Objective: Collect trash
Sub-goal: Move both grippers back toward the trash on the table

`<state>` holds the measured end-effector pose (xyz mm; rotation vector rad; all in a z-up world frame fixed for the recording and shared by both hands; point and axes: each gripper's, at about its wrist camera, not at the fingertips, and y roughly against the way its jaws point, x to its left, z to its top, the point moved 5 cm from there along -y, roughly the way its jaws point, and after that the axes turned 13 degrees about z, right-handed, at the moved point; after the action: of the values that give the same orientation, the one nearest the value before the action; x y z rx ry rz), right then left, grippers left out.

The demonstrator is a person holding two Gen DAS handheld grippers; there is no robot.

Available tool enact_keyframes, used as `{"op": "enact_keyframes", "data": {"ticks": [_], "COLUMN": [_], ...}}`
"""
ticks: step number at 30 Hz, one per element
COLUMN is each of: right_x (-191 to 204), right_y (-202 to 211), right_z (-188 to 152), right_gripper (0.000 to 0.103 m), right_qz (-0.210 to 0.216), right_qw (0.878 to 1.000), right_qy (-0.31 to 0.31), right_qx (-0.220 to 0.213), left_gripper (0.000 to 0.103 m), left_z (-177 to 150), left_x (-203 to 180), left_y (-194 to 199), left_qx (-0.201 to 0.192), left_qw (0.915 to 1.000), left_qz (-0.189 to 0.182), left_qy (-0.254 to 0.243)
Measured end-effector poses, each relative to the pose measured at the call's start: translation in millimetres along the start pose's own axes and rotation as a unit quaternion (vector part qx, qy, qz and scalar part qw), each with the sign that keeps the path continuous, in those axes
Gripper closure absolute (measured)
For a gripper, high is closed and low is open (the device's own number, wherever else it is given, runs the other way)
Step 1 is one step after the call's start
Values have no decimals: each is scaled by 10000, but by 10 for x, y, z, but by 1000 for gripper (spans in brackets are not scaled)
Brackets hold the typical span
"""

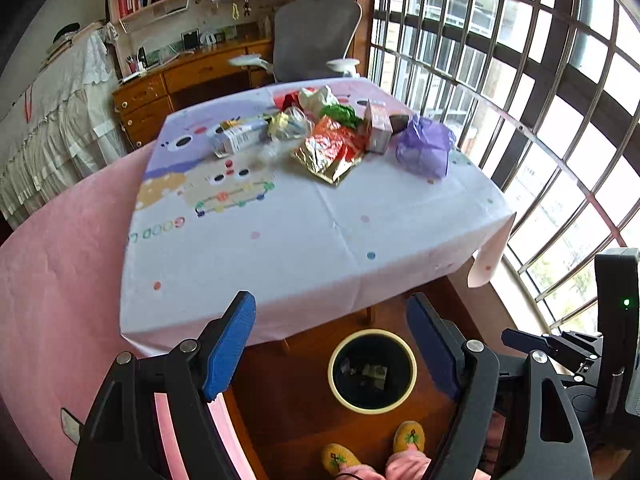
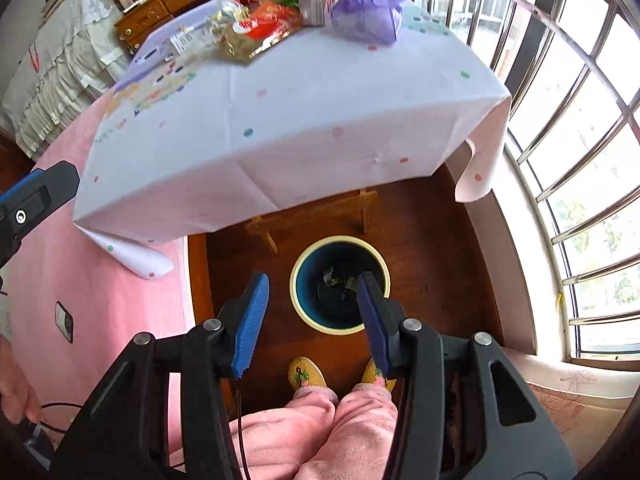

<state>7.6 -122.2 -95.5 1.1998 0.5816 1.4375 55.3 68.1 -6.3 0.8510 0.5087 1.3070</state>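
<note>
A: While we stand at the near edge of the counter [image 1: 280, 248], where do we see the trash?

B: We see it heaped at the far end of the cloth: a purple plastic bag [image 1: 426, 148] on the window side, a gold and red foil wrapper [image 1: 330, 152] beside it, a small upright carton [image 1: 378, 124] between them, and a white carton [image 1: 240, 136] lying on its side further left. Green and red scraps sit behind, touching the pile.

A: And the bin?

B: We find the round waste bin [image 2: 340, 282] on the wooden floor just in front of the counter, with a pale rim and a dark inside. A few small scraps lie at its bottom.

A: How do our 2 grippers stand?

B: Our left gripper [image 1: 332, 346] has its blue pads spread wide with nothing between them, hanging above the counter edge and the bin. Our right gripper [image 2: 314, 322] is also spread and empty, with its right pad over the bin's rim.

A: Anything below?

B: We see yellow slippers [image 2: 306, 374] and pink trousers [image 2: 316, 428] near the bin.
</note>
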Motion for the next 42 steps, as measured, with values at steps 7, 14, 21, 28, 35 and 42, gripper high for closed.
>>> {"op": "enact_keyframes", "data": {"ticks": [7, 14, 21, 28, 35, 42], "right_x": [288, 191, -113, -582, -1049, -1443], "right_y": [648, 1044, 1205, 848, -21, -1043], "right_z": [426, 799, 1391, 2177, 3000, 3534], "right_gripper": [60, 60, 58, 41, 32, 29], "right_qz": [-57, -46, -90, -27, 248, 320], "right_qw": [9968, 9936, 9908, 9927, 9972, 9994], "right_qy": [314, 263, 253, 165, 110, -24], "right_qx": [-736, -1098, -1328, -1196, -692, -101], "left_gripper": [24, 24, 24, 23, 16, 15], "left_z": [475, 980, 1568, 2125, 2375, 2469], "left_x": [227, 131, -77, -379, -535, -436], "left_y": [465, 625, 448, -336, -1643, -2786], "left_qx": [-582, -1020, -1212, -799, 118, 1099], "left_qw": [9983, 9947, 9922, 9956, 9986, 9934], "left_qz": [3, 55, 212, 399, 458, 306], "left_qy": [9, -55, -177, -280, -255, 133]}}
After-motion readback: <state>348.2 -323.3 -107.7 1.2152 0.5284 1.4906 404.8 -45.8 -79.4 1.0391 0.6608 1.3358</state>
